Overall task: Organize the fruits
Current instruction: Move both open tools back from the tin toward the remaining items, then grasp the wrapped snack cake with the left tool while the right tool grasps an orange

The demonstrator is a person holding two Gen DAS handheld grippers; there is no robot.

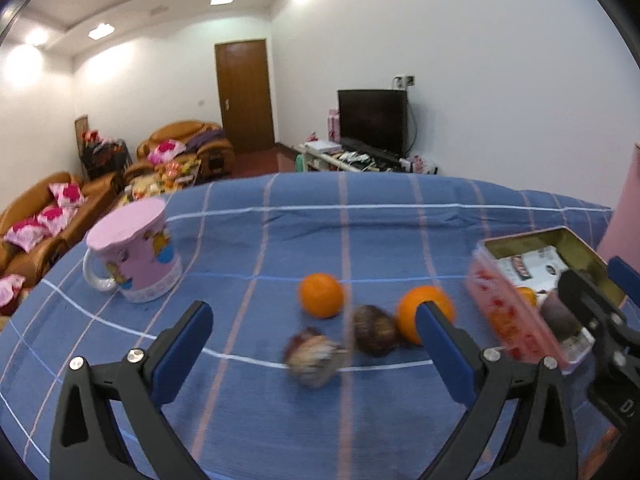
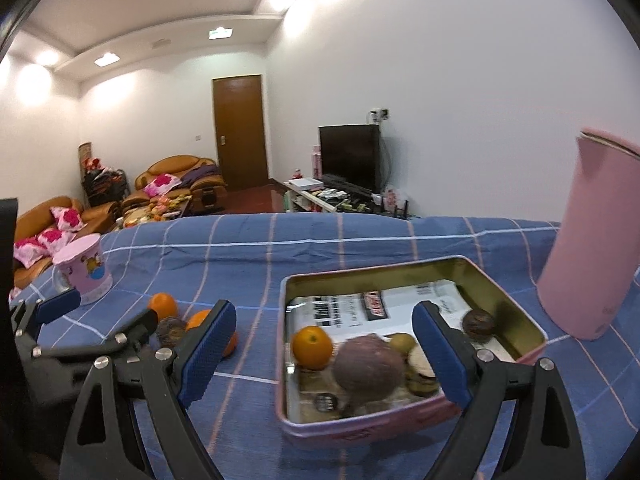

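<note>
Over on the far left stands the pink mug, upside down on the blue checked cloth, well apart from the action. The left gripper hovers low with its jaws spread wide and nothing between them. Ahead of it lie 4 loose fruits: 1 orange furthest back, a second orange partly behind the right finger, a dark brown fruit touching that second orange, and a pale mottled fruit nearest the camera. That last one is smeared by motion blur, so I can't say what kind it is.

Moving right, here's the pink tin, lined with printed paper. Inside sit an orange, a big purple-brown fruit just beside it, a small dark round fruit toward the back, and a few flat brownish pieces by the right finger. The right gripper hangs over the tin's near edge, jaws wide apart, carrying nothing. Far right, a tall pink jug stands upright.

So, roughly halfway by my reckoning: several fruits boxed, 4 left on the cloth.
</note>
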